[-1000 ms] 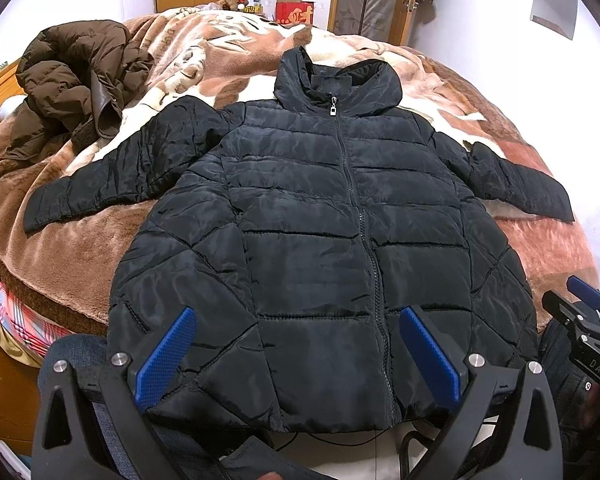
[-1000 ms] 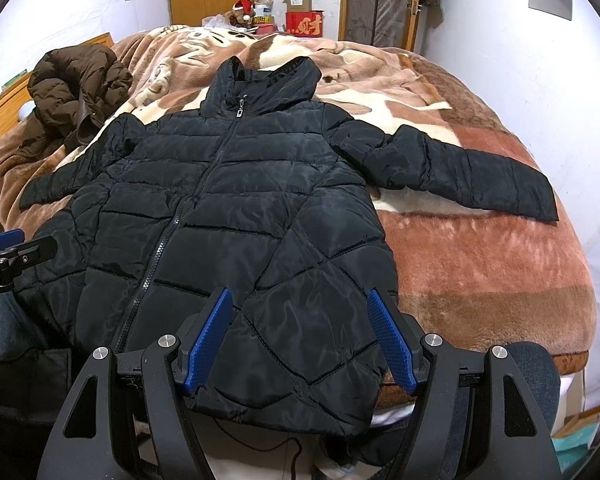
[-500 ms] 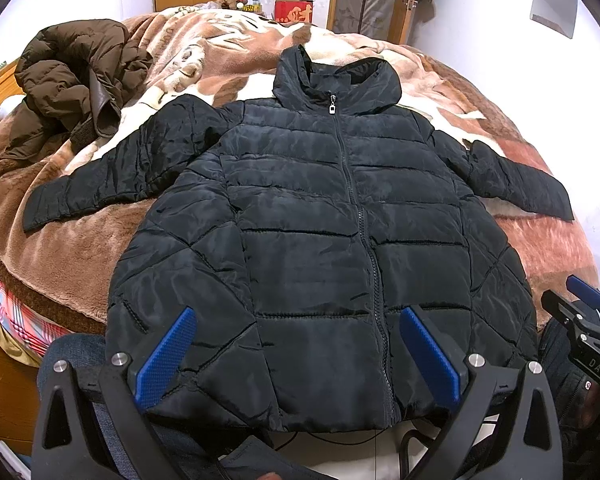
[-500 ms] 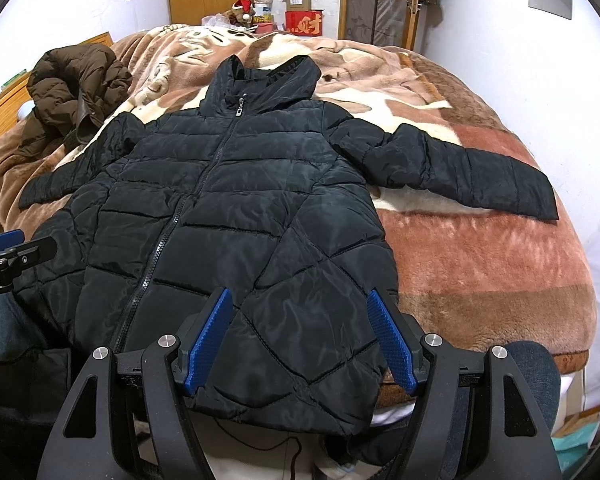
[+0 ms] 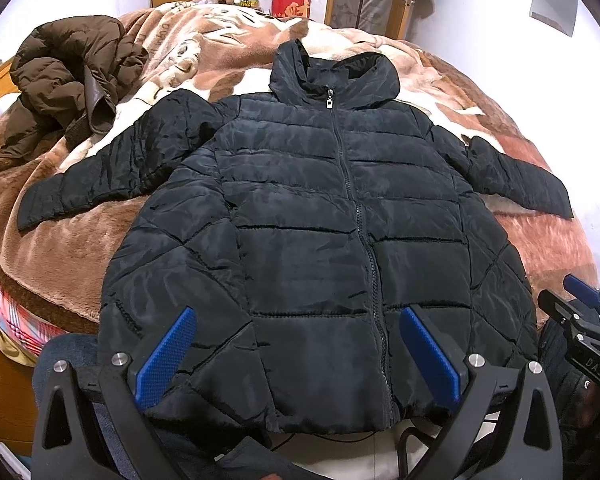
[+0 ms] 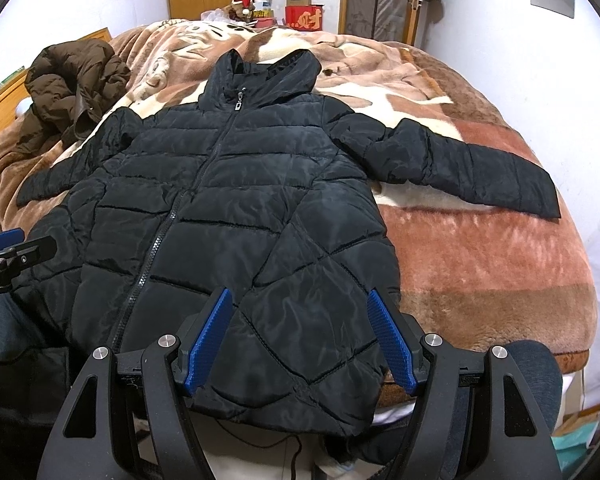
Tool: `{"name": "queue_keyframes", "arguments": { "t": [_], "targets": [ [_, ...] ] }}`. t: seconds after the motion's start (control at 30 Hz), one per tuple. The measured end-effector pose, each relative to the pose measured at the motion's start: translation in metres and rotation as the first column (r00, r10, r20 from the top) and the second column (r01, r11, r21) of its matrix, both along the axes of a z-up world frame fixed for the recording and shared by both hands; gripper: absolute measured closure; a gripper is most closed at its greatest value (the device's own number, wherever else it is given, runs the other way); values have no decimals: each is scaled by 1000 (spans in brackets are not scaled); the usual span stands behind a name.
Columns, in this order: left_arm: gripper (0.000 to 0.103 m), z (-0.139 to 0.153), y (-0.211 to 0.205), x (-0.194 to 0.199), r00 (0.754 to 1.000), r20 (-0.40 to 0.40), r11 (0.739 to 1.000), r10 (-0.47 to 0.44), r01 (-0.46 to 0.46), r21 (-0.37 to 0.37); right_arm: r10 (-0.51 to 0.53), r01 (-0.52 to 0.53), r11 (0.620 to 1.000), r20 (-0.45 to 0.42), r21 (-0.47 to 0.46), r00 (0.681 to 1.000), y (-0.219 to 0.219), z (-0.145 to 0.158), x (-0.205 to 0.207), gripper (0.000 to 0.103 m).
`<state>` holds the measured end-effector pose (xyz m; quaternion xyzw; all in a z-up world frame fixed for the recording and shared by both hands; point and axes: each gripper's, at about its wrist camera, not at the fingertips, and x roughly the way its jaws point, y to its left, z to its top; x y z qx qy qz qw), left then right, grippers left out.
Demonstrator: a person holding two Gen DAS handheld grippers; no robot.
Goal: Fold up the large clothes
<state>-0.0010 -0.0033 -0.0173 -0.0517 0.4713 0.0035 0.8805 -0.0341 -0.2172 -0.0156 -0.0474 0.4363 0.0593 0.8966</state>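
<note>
A black quilted puffer jacket (image 5: 320, 220) (image 6: 236, 208) lies face up and zipped on the bed, hood away from me, both sleeves spread out to the sides. Its hem hangs over the near bed edge. My left gripper (image 5: 296, 320) hovers open above the lower left part of the hem, blue pads (image 5: 164, 356) wide apart, holding nothing. Over the lower right part of the hem my right gripper (image 6: 300, 300) is open too, and empty. The right sleeve (image 6: 480, 168) reaches toward the wall.
A crumpled brown puffer coat (image 5: 68, 72) (image 6: 72, 84) lies on the far left of the brown and cream fleece blanket (image 6: 480, 260). A white wall runs close along the right. Boxes (image 5: 290, 0) and a wardrobe stand beyond the bed. A person's knees show below.
Almost nothing differs. Both grippers stay open above the hem, and the jacket lies as before.
</note>
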Motion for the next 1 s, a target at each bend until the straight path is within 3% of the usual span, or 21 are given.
{"name": "queue_keyframes", "arguments": {
  "t": [0.63,0.77,1.0],
  "targets": [
    [0,-9,19,27,1000,-20,998,12,-13,-57,18,-18,1000,-41,-12,999,7,-6,29,33],
    [0,-12,32,40,999,-16,996,35,-36,-87,33,-33,999,-20,21,999,8,-9,45,33],
    [0,-15,69,69,993,13,990,117,-115,-76,62,-61,997,-28,37,998,24,-10,85,33]
  ]
}}
